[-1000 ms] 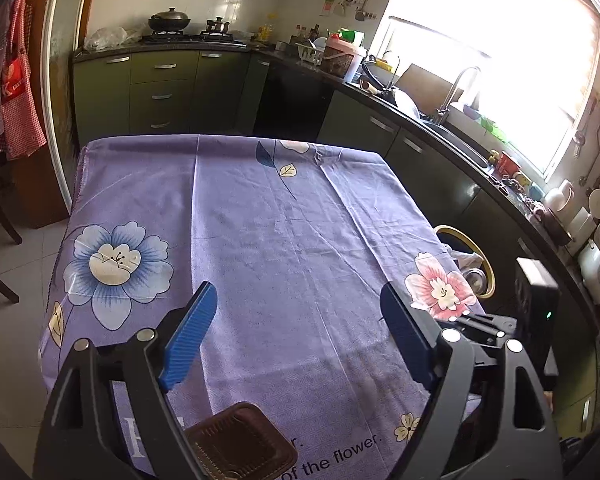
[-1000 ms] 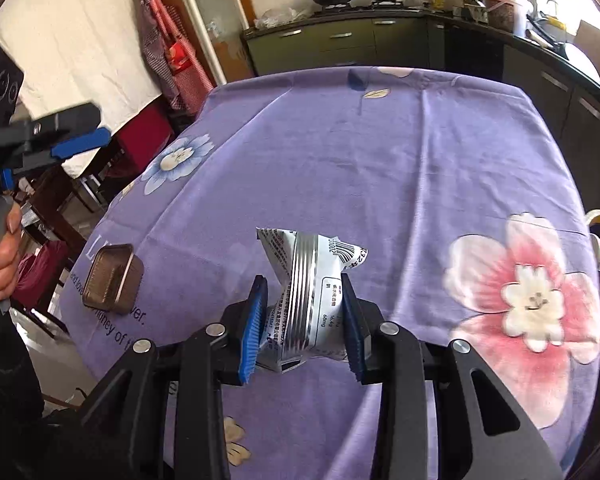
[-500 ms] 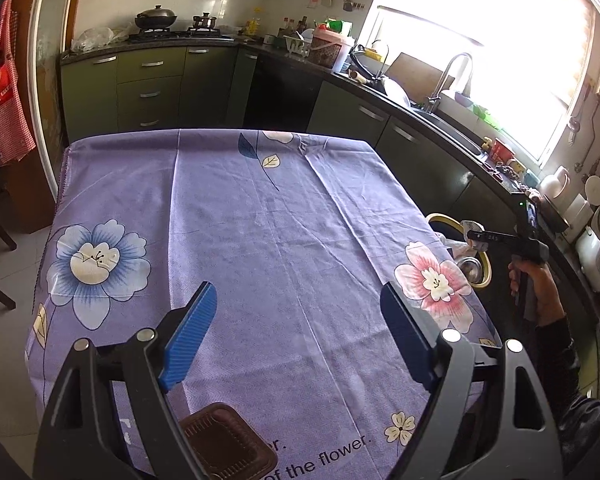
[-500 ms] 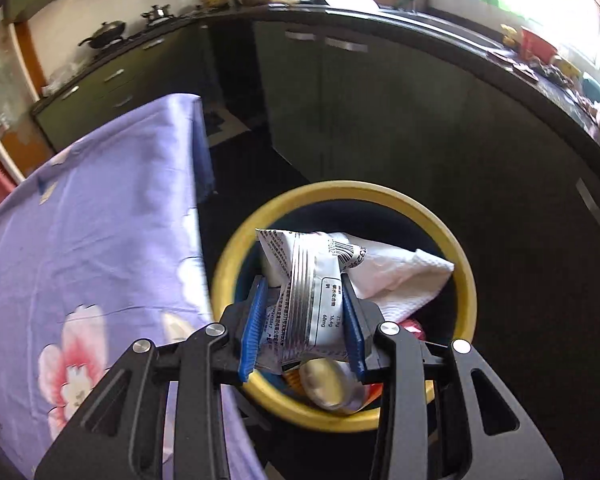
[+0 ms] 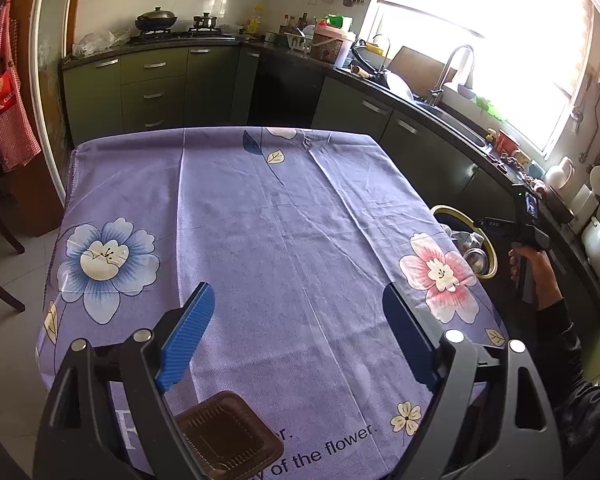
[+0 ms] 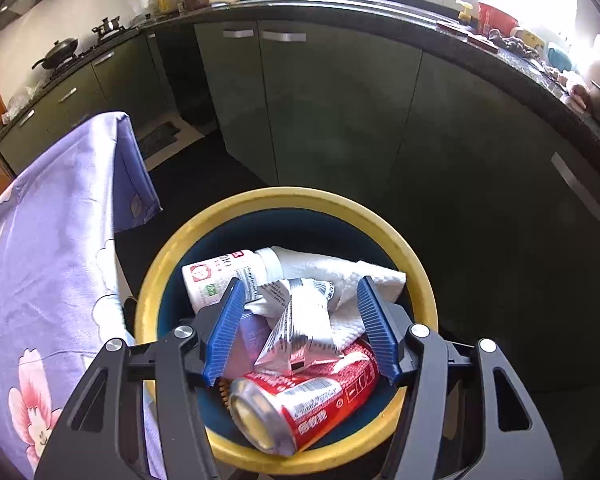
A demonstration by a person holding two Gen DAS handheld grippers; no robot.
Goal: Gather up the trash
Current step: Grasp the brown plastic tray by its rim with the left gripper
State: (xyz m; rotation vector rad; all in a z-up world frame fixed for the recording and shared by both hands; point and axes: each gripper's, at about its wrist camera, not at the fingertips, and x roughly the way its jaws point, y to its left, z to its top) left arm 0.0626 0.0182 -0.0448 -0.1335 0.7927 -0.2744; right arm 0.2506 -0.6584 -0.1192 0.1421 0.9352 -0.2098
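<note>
My right gripper [image 6: 300,292] hangs over a yellow-rimmed bin [image 6: 416,276] beside the table. Its jaws are opening. A silver snack wrapper [image 6: 296,332] lies loose between the blue pads, and neither pad touches it. It rests on a red can [image 6: 300,408], a white paper towel [image 6: 340,276] and a white bottle [image 6: 216,276] inside the bin. My left gripper [image 5: 296,320] is open and empty above the purple flowered tablecloth [image 5: 280,220]. A brown plastic tray [image 5: 228,436] lies on the cloth just below its left finger. A hand holds the right gripper [image 5: 516,232] over the bin [image 5: 456,212].
Dark green cabinets [image 6: 340,112] and a counter with a sink [image 5: 452,80] run along the far and right sides, close behind the bin. A dark chair [image 5: 0,256] stands left of the table. The cloth's edge [image 6: 132,168] hangs next to the bin.
The right gripper swung from above the table to over the bin with the wrapper in it. Its jaws then parted and the wrapper dropped onto the trash. The left gripper hardly moved.
</note>
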